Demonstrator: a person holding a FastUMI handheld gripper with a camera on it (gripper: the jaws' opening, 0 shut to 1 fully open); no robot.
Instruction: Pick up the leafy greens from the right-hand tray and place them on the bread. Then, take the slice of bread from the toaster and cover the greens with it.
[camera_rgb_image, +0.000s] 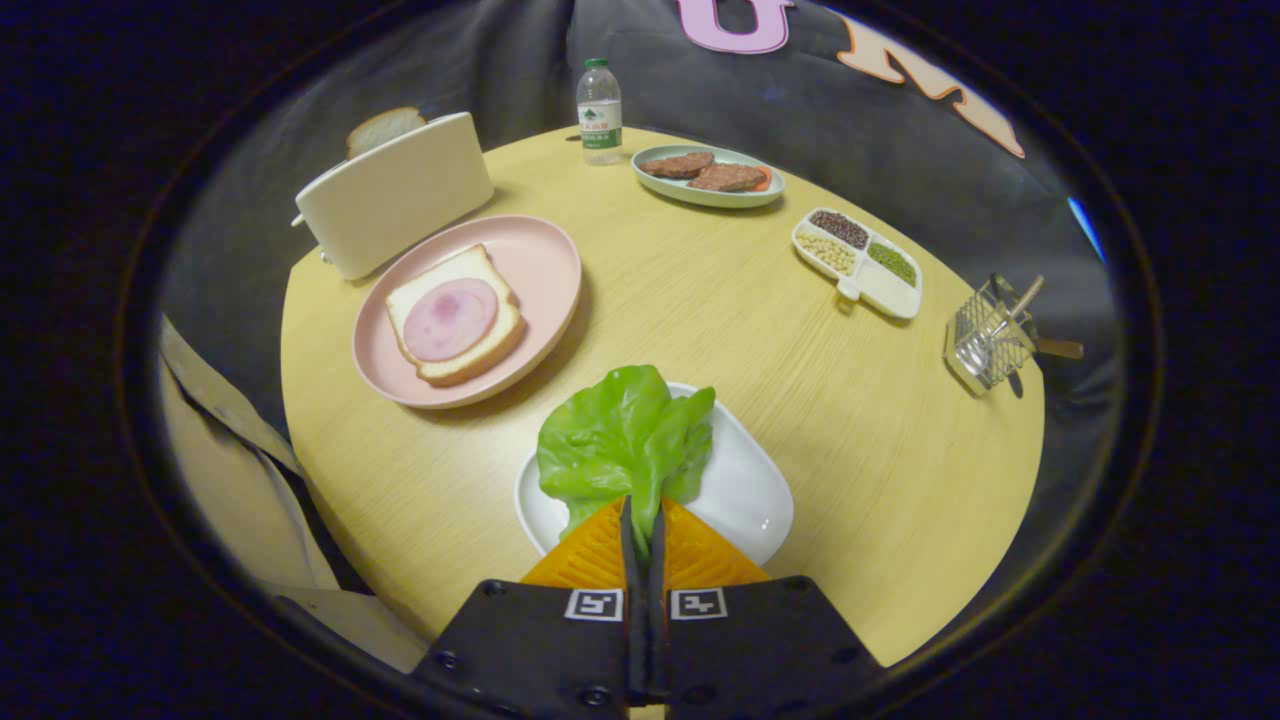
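The leafy greens (622, 438) hide part of the white tray (745, 490) beneath them.

No words or numbers can be read. The clear plastic water bottle (599, 100), just right of the white boxy toaster (395, 195), carries a green-and-white label (600, 124) whose print is too small to make out. Two square black-and-white coded markers (594, 604) sit on the gripper (640, 505), behind fingers pinched on the green lettuce leaf (620, 435).

the single camera rides on the tongs (642, 520), looking forward and steeply down along them over the round counter (700, 320). it sits close above the near white tray (745, 490), facing the booth's dark wall beyond.
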